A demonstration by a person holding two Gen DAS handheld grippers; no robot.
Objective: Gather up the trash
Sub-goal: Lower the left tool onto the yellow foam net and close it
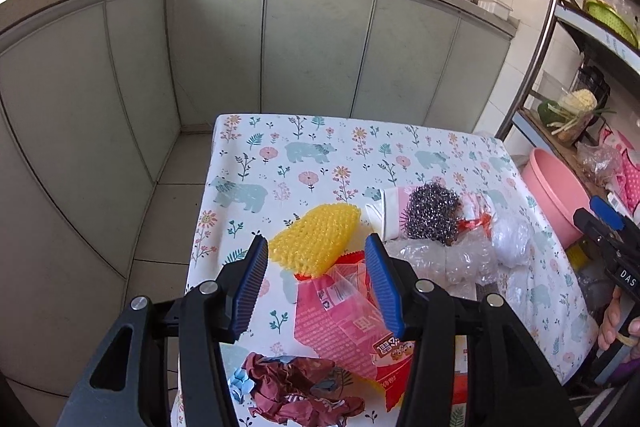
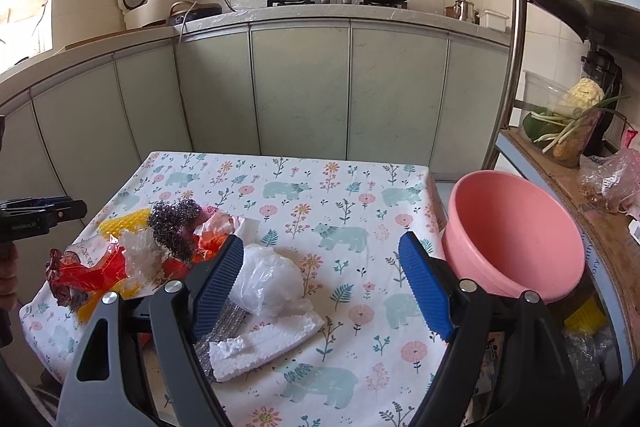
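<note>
Trash lies on a table with a floral cloth. My left gripper is open, hovering above a red snack wrapper and next to a yellow foam net. A crumpled dark red wrapper lies nearest. A steel scourer, bubble wrap and a white plastic bag lie to the right. My right gripper is open above the cloth, its left finger beside the white bag; a white foam piece lies below.
A pink basin sits off the table's right edge by a metal shelf rack with vegetables and bags. Grey-green cabinets and a counter with two woks stand behind. Tiled floor shows left of the table.
</note>
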